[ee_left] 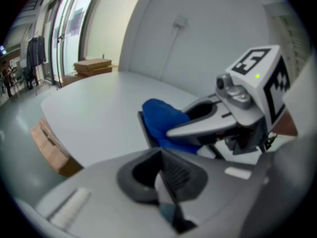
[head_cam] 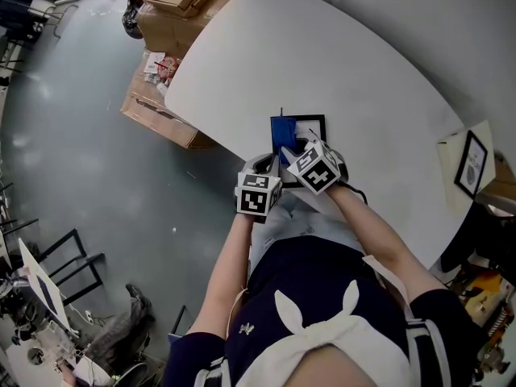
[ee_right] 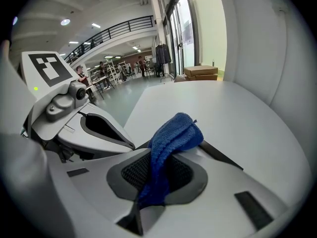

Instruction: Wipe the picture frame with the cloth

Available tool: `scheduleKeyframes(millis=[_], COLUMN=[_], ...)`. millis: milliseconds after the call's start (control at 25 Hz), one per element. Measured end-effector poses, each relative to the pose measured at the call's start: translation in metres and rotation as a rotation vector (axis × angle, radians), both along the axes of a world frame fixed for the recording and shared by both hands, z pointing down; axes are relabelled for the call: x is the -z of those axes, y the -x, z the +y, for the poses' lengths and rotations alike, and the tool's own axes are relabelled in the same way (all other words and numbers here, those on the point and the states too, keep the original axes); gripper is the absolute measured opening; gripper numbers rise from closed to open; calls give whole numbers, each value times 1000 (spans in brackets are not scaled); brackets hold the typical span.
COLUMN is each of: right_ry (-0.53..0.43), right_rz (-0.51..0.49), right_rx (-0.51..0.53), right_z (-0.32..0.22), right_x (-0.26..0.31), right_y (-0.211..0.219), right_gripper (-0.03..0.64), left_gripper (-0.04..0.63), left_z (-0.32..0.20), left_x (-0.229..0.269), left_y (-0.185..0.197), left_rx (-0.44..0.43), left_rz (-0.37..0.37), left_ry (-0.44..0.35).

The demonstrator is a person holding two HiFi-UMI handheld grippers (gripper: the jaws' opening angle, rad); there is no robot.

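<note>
Bare tabletop (head_cam: 339,63) lies open beyond the picture frame (head_cam: 313,127).

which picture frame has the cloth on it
The black frame lying flat at the table's near edge, under the blue cloth; the other frame sits far right.

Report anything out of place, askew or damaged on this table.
Nothing stands out. The picture frame lies flat near the table's edge, the blue cloth sits clamped in the right gripper over it, and nothing is spilled or damaged.
</note>
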State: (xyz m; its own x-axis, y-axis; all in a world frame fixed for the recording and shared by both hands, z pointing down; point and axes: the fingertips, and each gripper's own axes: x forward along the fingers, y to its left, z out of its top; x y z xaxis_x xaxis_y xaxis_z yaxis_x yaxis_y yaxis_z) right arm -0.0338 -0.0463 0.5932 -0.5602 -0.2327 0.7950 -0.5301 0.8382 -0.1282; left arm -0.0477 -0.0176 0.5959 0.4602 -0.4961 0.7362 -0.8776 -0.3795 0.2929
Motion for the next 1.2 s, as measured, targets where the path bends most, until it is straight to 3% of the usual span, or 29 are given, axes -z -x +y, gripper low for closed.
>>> scheduleKeyframes(millis=[1200], right_ry=[-71], right_rz=[44], right_rx=[-54], right_z=[-21], right_x=[1], right_y=[-29], right_gripper=[61], left_gripper=[3], left_z=[0], left_x=[0], left_y=[0], left_rx=[-10], left_rz=[7], left_ry=[3])
